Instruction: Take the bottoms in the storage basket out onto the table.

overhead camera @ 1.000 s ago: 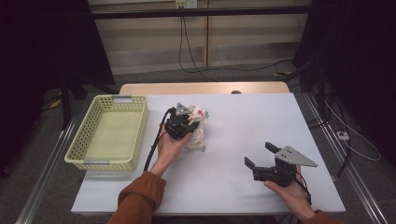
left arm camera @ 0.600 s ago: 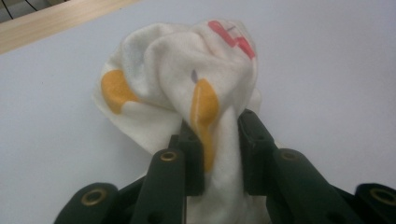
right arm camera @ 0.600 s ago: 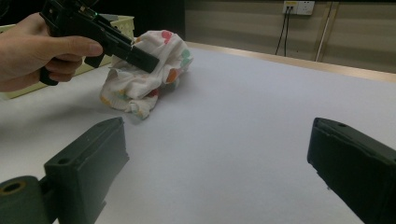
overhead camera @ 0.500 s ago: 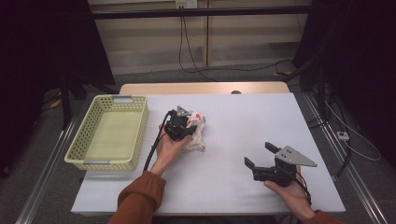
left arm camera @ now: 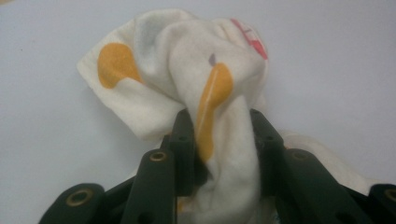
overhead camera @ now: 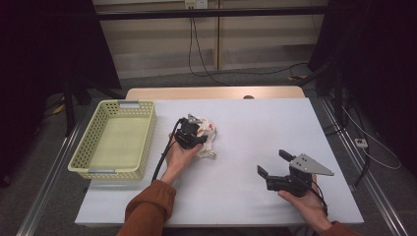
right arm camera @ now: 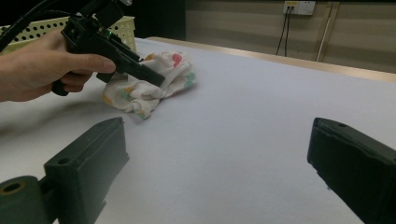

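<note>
A crumpled white cloth (overhead camera: 210,136) with orange, red and green spots lies on the white table (overhead camera: 265,123), left of centre. My left gripper (overhead camera: 197,133) comes down on it from the near side. In the left gripper view a raised fold of the cloth (left arm camera: 187,60) fills the gap of the left gripper (left arm camera: 219,122) and touches both pads; the jaws have just been opening. My right gripper (overhead camera: 273,162) is held level near the front right, open, nothing between its jaws. The right gripper view (right arm camera: 224,154) looks across at the cloth (right arm camera: 154,91) and the left gripper (right arm camera: 156,78).
A pale yellow-green mesh basket (overhead camera: 147,140) stands at the table's left, with nothing visible inside, also seen as the basket (right arm camera: 123,25) behind the left hand. A wooden strip (overhead camera: 211,93) runs along the table's far edge. Cables hang on the back wall.
The left hand has sunk with the cloth, which now rests lower and flatter on the table. The right hand has kept still.
</note>
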